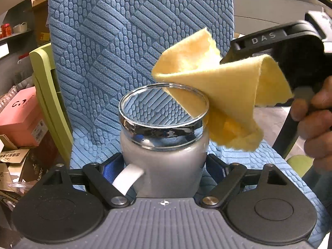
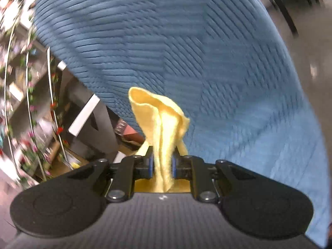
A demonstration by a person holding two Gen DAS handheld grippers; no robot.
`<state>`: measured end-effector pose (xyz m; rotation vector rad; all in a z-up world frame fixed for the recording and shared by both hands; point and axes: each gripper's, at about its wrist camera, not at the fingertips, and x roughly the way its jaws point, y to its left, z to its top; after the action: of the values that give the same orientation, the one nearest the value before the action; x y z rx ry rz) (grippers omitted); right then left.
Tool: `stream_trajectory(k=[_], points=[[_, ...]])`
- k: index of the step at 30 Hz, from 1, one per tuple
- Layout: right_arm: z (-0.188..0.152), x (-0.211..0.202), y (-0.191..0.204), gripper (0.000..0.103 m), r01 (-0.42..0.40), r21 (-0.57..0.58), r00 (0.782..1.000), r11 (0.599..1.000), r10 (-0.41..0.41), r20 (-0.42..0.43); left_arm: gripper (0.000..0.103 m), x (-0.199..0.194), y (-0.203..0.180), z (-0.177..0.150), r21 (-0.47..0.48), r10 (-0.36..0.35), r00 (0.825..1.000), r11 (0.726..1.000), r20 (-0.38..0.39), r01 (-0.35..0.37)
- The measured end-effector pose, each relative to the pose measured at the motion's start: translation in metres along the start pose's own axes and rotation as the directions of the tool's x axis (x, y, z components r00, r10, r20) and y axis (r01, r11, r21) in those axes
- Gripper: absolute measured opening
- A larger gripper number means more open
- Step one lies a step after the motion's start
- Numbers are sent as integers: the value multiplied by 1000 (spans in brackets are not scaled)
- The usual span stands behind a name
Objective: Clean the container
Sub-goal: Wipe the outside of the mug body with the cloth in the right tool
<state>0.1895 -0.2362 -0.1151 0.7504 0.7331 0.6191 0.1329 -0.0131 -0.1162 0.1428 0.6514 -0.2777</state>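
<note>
A glass jar (image 1: 165, 143) with a white handle and an open mouth is gripped at its milky lower body by the wide-spread jaws of the left tool (image 1: 166, 166), nearest the left wrist camera, above a blue textured cloth (image 1: 124, 41) spread over the desk. Just beyond and to the right, a folded yellow cloth (image 1: 217, 87) is clamped in the nearly closed right tool (image 2: 162, 164), held by a hand (image 1: 315, 124), its lower corner draped across the jar's rim.
</note>
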Motion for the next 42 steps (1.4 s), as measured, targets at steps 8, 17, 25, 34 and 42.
stream_trajectory(k=[8,17,25,34,42], points=[[-16,14,-27,16,18,94,999,995,-14,-42,88,-22,-11,-14,11,-13,1000,1000,4,13],[-14,18,-36,16,-68,134,996,989,74,-44,88,-14,-4,-11,13,-3,1000,1000,0,3],[-22,27,-55,16,51,127,989,991,-32,-145,88,-15,-8,-12,12,5,1000,1000,0,-5],[-26,28,-61,16,56,155,982,986,-26,-188,88,-18,-11,-13,15,7,1000,1000,-2,-7],[-18,19,-45,16,-19,165,991,986,40,-128,88,-18,-11,-14,11,9,1000,1000,-1,-9]])
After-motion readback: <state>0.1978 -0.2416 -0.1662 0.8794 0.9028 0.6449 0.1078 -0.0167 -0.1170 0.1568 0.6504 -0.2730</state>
